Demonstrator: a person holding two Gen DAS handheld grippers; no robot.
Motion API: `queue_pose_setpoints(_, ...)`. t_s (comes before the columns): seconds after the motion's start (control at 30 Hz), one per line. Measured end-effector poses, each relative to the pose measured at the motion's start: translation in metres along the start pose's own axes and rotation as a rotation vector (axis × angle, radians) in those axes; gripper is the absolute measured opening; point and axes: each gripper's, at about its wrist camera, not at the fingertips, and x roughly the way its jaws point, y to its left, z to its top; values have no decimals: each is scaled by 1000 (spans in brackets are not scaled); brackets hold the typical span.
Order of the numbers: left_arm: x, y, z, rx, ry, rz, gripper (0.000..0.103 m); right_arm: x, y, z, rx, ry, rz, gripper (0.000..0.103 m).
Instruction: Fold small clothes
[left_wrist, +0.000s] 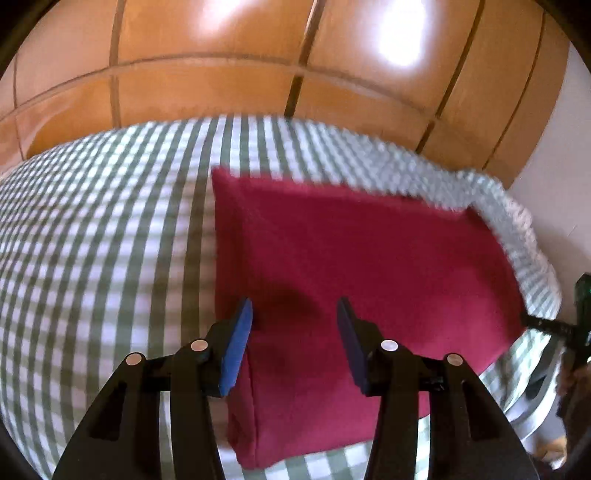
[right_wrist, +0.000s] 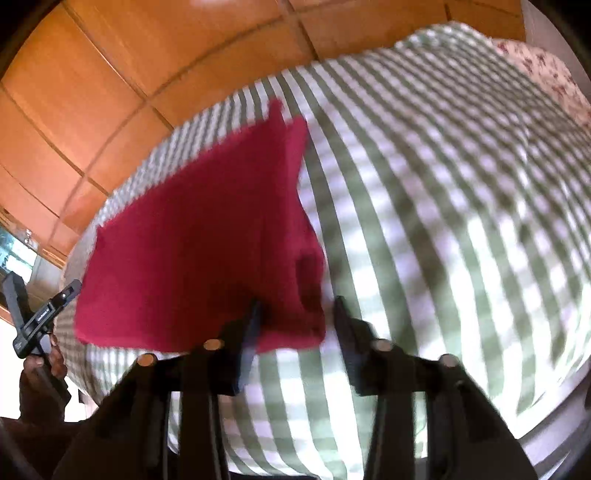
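Note:
A dark red garment (left_wrist: 343, 266) lies folded flat on a green-and-white checked bed cover (left_wrist: 96, 236). My left gripper (left_wrist: 294, 314) is open and hovers over the garment's near left corner, with nothing between its blue pads (left_wrist: 236, 347). In the right wrist view the garment (right_wrist: 199, 251) lies to the left, with a rumpled corner near the fingers. My right gripper (right_wrist: 295, 314) is open just above that corner, empty. The left gripper's body (right_wrist: 33, 317) shows at the far left, and the right one's (left_wrist: 576, 325) at the far right of the left wrist view.
A wooden wardrobe with panelled doors (left_wrist: 258, 55) stands behind the bed. A floral pillow (right_wrist: 546, 74) lies at the far right of the bed. The cover's edge (left_wrist: 524, 229) drops off beside a white wall.

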Motion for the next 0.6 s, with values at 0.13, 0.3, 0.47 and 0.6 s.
queue_pose_setpoints(0.13, 12, 7, -11, -1, 41, 74, 46, -18, 3, 7, -28, -78, -65, 8)
queue_pose_setpoints(0.3, -7, 24, -15, -73, 30, 65, 46, -6, -21, -1, 29, -38, -201, 0)
queue_pose_setpoints(0.47, -42, 45, -33, -108, -3, -4, 46, -38, -5, -11, 33, -148, -154, 43)
queue_pose_setpoints(0.6, -55, 62, -58, -139, 9, -63, 46, -44, 37, -9, -46, -170, -100, 56)
